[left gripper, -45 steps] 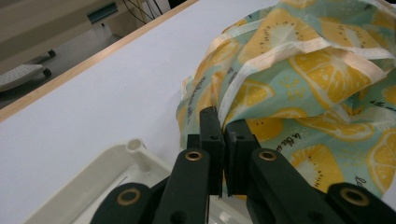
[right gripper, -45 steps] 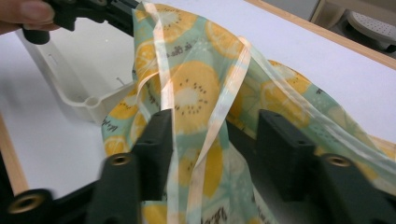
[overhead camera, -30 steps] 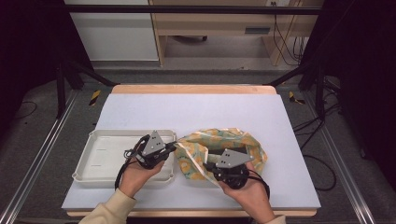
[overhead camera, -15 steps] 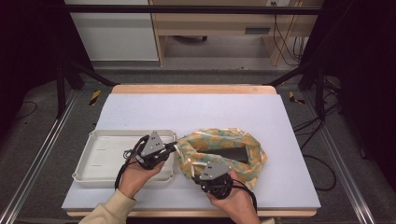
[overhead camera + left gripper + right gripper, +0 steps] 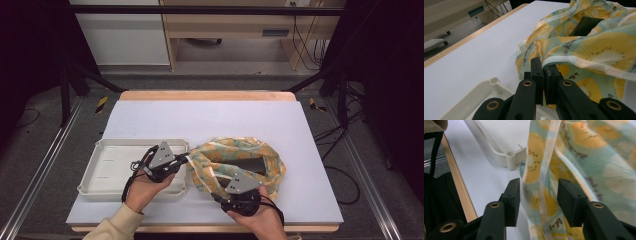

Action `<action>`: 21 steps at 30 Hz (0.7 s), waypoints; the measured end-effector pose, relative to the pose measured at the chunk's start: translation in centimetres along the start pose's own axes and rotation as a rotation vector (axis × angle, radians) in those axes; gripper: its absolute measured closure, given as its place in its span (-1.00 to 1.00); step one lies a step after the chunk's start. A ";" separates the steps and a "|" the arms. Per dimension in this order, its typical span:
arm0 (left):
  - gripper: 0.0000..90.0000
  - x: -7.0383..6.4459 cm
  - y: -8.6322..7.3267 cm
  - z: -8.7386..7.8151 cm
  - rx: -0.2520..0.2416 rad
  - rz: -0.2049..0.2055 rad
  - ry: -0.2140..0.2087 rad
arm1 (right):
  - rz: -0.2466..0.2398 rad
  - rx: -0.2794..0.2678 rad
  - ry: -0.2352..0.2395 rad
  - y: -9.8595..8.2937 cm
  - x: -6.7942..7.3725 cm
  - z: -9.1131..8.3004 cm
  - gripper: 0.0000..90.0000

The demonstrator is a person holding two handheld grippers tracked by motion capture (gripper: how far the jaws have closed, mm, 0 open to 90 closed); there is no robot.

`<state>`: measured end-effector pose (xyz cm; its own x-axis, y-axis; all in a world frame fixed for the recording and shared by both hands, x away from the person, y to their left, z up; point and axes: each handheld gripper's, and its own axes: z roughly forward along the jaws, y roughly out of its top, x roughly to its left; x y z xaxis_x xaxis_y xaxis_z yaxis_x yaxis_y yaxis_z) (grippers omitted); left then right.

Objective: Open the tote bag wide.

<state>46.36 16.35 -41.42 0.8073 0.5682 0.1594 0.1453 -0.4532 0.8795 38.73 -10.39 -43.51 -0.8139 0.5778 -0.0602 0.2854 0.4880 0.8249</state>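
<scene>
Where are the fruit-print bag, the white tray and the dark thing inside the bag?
bag (image 5: 272, 162), high view, its right side.
tray (image 5: 112, 165), high view, its bare floor.
dark thing (image 5: 587, 25), left gripper view, its visible face.

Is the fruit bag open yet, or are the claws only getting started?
Partly done. The left claw is already shut on the bag rim, beside the white tray. In hand now: the right claw is open, with the bag's near edge between its jaws, not yet pinched. The bag's mouth gapes a little, showing a dark thing inside. Probably left: gripping that edge and whatever follows.
</scene>
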 end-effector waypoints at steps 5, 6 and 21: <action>0.96 0.2 -0.1 0.0 -0.003 -0.003 0.006 | -0.008 -0.008 -0.016 0.0 -0.5 -1.8 0.02; 0.96 0.2 -0.1 0.0 -0.003 -0.004 0.006 | -0.006 -0.014 -0.023 -0.1 -0.8 -2.4 0.00; 0.96 0.2 -0.1 -0.1 -0.005 0.007 0.005 | 0.061 -0.040 -0.140 -0.5 -6.0 -4.9 -0.03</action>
<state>46.41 16.54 -41.43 0.8054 0.5684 0.1682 0.1363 -0.4537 0.8807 40.98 -17.31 -40.75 -0.7160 0.6929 -0.0847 0.3097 0.4240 0.8511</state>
